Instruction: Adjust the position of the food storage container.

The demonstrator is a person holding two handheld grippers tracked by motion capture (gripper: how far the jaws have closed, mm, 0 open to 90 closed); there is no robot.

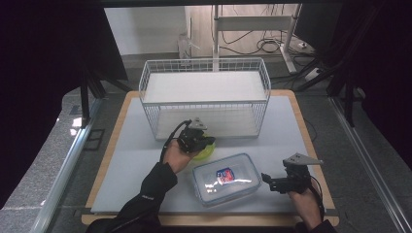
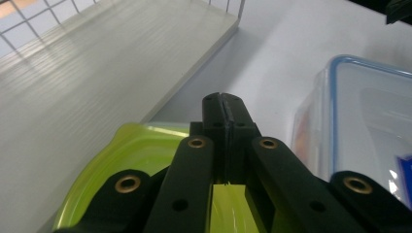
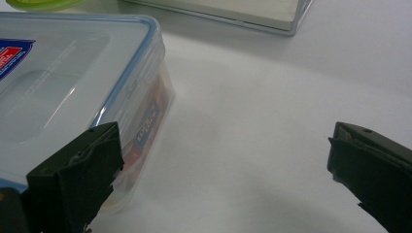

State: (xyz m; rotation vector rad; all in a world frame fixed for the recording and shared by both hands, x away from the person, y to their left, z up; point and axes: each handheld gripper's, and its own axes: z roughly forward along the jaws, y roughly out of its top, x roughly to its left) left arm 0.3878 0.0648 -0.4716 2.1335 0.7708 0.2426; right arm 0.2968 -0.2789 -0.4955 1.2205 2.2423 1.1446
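Your left hand-held gripper [image 1: 203,141] is clamped on the green lid [image 1: 205,151], just in front of the wire basket [image 1: 204,99].

The green lid sits low over the worktop [image 1: 131,160] between the basket's front wall and the clear box [image 1: 226,178] — in the left gripper view the jaws meet with no gap, and the lid's edge [image 2: 121,160] runs in under them, so you have it pinched by its rim. The box, with a blue-rimmed lid and a red and blue label, lies just beside the green lid, nearer to you. Your right hand-held gripper [image 1: 268,181] hovers at the box's right end with its jaws spread wide — in the right gripper view one jaw stands against the box's corner [image 3: 145,97], the other well apart over bare worktop, nothing held between them.
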